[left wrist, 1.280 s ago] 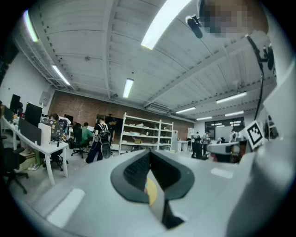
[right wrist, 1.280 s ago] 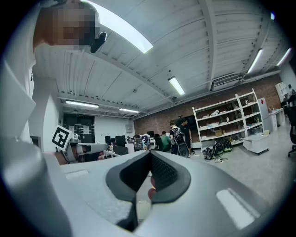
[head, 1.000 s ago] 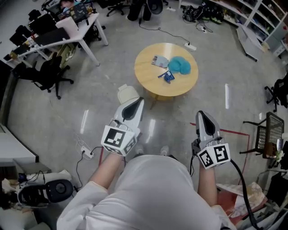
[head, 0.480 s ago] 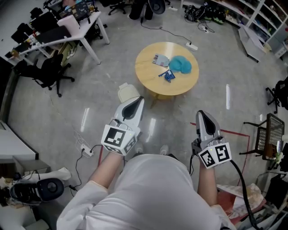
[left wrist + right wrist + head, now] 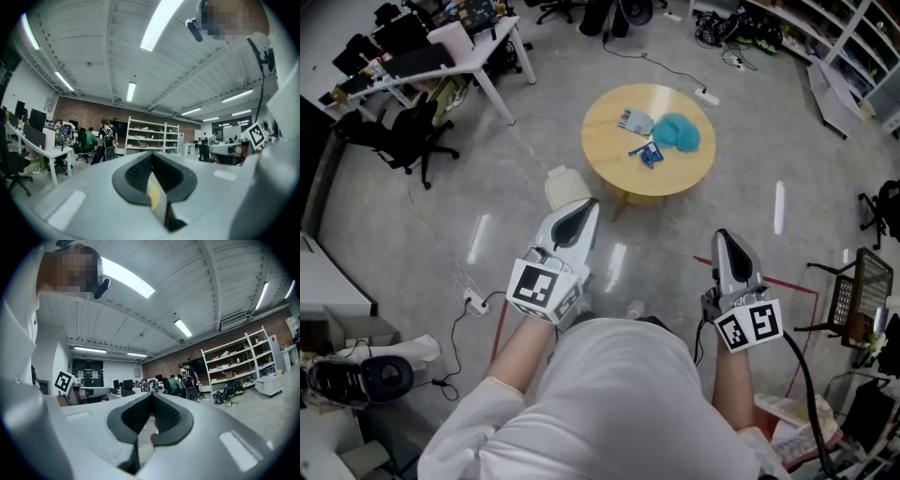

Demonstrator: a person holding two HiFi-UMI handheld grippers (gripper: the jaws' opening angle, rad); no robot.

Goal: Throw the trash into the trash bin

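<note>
Beige bin (image 5: 565, 187), contents unseen, stands just beyond the left claw (image 5: 589, 208); it and the right claw (image 5: 727, 239) remain closed, empty.

The left gripper (image 5: 588, 208) partly hides the pale bin (image 5: 562, 185); tabletop litter (image 5: 649, 156) is too small to identify.

The room is bright. Long ceiling lights (image 5: 158, 21) glow white, and the floor (image 5: 441, 253) has pale shiny streaks. Both gripper views bend and darken at the corners. The left hand-held gripper (image 5: 152, 168) looks blurry up close.
</note>
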